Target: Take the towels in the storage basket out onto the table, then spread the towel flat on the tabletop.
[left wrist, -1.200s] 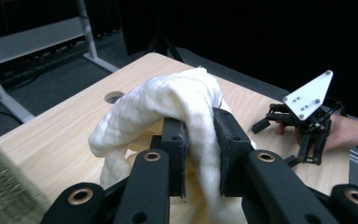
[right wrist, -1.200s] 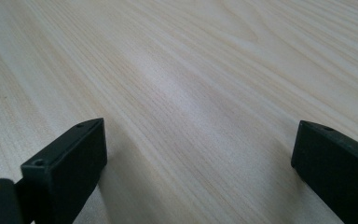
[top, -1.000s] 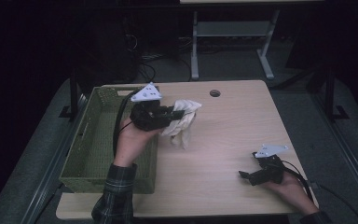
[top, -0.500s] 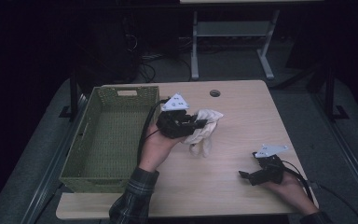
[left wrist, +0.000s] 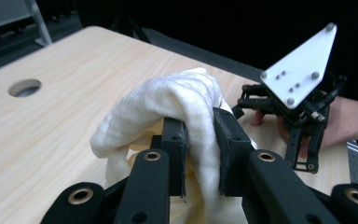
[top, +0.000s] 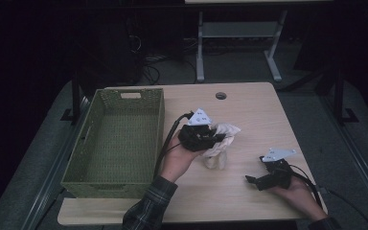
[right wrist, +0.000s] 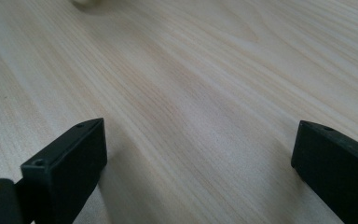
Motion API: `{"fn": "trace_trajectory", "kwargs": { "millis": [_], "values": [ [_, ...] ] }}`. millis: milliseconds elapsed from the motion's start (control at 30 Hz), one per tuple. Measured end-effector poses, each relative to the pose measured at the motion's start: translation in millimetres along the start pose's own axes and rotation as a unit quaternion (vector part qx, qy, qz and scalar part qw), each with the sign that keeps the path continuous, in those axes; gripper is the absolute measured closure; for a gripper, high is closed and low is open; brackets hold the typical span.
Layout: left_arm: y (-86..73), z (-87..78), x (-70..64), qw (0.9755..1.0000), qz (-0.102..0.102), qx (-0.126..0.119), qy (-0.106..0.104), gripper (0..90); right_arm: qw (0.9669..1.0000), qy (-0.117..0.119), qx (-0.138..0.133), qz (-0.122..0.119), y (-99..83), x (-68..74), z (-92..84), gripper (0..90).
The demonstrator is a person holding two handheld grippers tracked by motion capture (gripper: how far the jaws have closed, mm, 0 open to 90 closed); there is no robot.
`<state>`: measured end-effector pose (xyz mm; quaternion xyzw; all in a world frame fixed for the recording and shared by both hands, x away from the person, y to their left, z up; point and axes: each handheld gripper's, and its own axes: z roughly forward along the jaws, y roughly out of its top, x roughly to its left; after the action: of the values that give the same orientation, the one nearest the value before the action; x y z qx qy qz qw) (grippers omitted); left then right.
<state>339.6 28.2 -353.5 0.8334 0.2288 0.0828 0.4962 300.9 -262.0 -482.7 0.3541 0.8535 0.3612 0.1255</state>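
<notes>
A white cloth [top: 219,146] hangs bunched from the left gripper [top: 206,139] over the middle of the counter [top: 249,105], its lower folds reaching down to the wood or just above it; which of the two cannot be told. In the left gripper view the cloth [left wrist: 168,100] drapes over and between the two black fingers [left wrist: 175,140], which stand narrow and pinch a thick fold of the fabric, so the cloth is held. The left hand [top: 175,158] grips the tool from below and to the left, with a plaid sleeve [top: 148,206] coming in from the bottom edge and a black cable looping back along the forearm. Just beside this hand, to the left, stands a green woven basket [top: 120,143] with a cut-out handle in its far wall; the cloth is outside it, near its right wall. Farther right, well apart from the cloth, the right gripper [top: 254,180] rests low near the front right corner of the counter in the right hand [top: 297,189], a grey three-cornered plate on top. In the right gripper view its fingers [right wrist: 70,163] stand wide apart with bare wood between them, holding nothing. A round hole [top: 221,95] sits near the far edge of the counter, and beyond it lies dark floor with the legs of a metal frame [top: 239,43].
</notes>
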Motion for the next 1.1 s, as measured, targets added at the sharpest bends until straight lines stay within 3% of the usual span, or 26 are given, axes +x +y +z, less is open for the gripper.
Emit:
{"fn": "trace_trajectory", "kwargs": {
  "millis": [467, 567, 733, 1100],
  "values": [
    [-31.3, 43.9, -3.6, 0.9987, -0.011, 0.046, -0.020, 73.1, 1.0000, -0.001, 0.000, -0.001, -0.1, -0.1, 0.0, 2.9],
    [-32.7, 44.6, -2.9, 0.9991, -0.008, 0.040, -0.012, 59.6, 1.0000, -0.001, 0.000, -0.001, -0.1, -0.1, 0.0, 2.9],
    [-33.4, 40.6, -1.0, 0.9993, -0.011, 0.035, 0.000, 49.3, 1.0000, 0.000, 0.000, -0.001, -0.1, -0.2, 0.0, 2.9],
    [-49.0, 24.1, 0.4, 0.9987, -0.025, 0.039, 0.022, 46.4, 1.0000, 0.003, 0.004, -0.007, 0.2, -1.8, -1.2, 5.7]
  ]
}}
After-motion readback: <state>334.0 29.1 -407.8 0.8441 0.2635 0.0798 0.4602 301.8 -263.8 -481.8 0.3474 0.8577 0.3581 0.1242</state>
